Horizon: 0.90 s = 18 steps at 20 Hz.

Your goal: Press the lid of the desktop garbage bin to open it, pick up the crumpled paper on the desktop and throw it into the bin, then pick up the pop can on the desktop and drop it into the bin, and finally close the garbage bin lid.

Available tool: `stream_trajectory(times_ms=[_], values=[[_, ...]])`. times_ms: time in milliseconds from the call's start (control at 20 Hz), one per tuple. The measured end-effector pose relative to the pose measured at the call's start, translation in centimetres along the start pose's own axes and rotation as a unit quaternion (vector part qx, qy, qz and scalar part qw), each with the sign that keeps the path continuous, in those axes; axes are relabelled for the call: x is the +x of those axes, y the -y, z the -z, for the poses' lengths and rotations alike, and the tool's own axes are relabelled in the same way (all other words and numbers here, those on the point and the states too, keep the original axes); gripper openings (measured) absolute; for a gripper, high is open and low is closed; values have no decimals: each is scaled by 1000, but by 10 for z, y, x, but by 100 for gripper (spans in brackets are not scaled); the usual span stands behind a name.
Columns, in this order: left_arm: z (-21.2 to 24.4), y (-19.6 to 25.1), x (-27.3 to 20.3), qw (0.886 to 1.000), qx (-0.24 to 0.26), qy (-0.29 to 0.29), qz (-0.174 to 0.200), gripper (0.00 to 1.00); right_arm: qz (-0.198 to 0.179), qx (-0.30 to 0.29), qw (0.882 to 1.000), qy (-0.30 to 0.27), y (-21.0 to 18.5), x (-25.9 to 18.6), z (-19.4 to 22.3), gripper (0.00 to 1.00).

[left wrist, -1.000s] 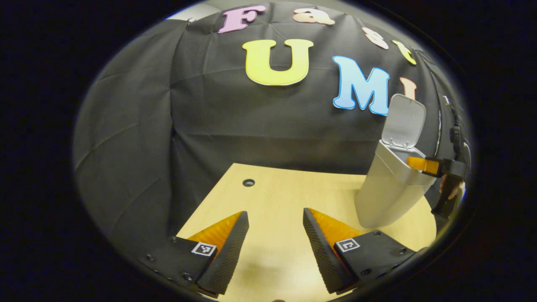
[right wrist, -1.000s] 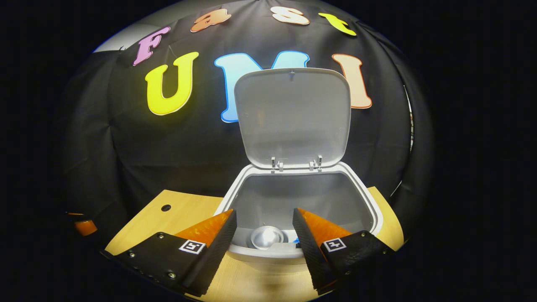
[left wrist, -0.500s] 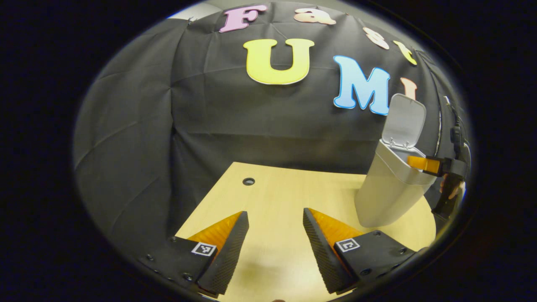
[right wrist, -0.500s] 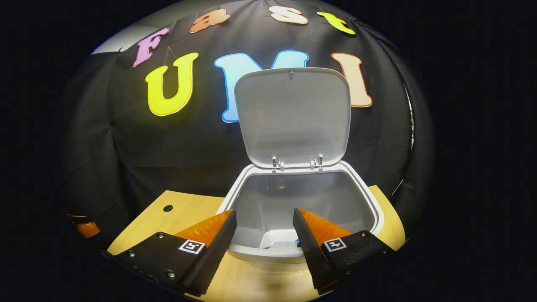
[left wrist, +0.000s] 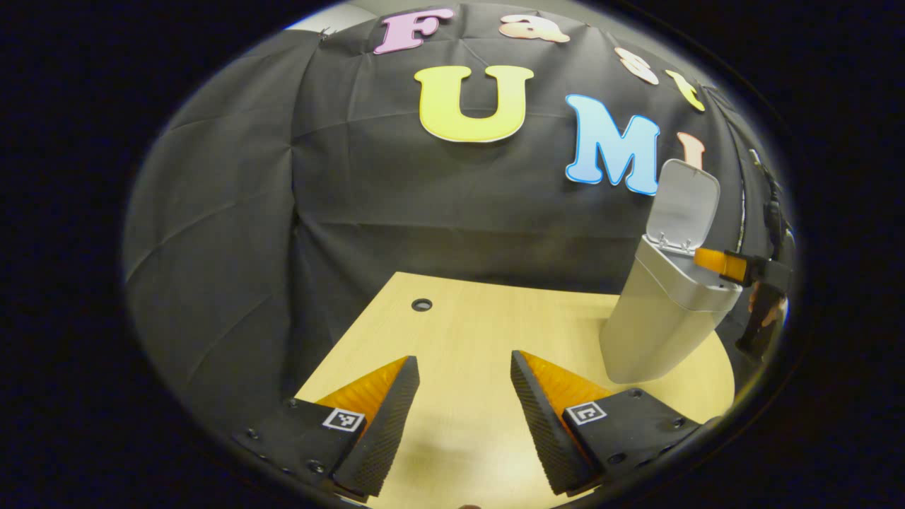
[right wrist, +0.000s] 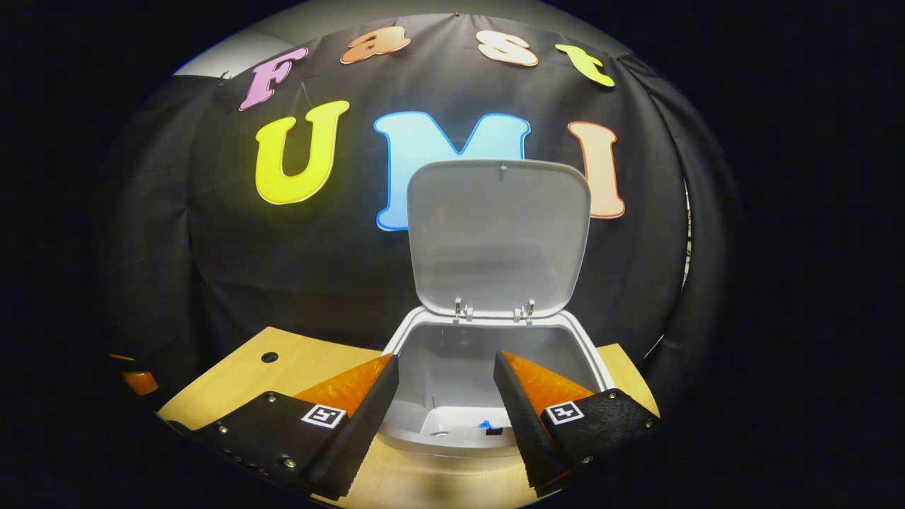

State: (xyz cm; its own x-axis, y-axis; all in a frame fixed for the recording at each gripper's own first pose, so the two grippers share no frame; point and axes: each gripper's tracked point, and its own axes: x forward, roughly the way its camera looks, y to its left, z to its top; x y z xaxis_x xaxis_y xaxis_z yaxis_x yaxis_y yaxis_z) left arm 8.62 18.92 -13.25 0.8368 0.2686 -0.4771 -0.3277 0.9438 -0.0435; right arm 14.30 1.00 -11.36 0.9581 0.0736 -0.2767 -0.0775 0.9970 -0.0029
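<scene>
Grey bin, lid upright, beneath spread, empty right gripper.

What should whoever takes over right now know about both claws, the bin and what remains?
Left claw: open, empty, low over the wooden desktop, away from the bin.
Right claw: open, empty, at the front rim of the garbage bin, pointing into its mouth.
Lid: up, hinged at the back.
No crumpled paper or pop can on the visible desktop; the bin's bottom is too hidden to confirm both are inside.
Left to do: probably only closing the lid.
</scene>
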Motion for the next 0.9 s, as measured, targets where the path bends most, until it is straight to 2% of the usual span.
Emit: stream_trajectory(times_ms=[300,900], values=[[7,0,-1,1000,-6,-5,0,88,12,-14,998,60,7,-7,-53,87],[19,-2,-6,1000,1,-12,-3,88,25,-44,988,145,9,-6,-127,87]])
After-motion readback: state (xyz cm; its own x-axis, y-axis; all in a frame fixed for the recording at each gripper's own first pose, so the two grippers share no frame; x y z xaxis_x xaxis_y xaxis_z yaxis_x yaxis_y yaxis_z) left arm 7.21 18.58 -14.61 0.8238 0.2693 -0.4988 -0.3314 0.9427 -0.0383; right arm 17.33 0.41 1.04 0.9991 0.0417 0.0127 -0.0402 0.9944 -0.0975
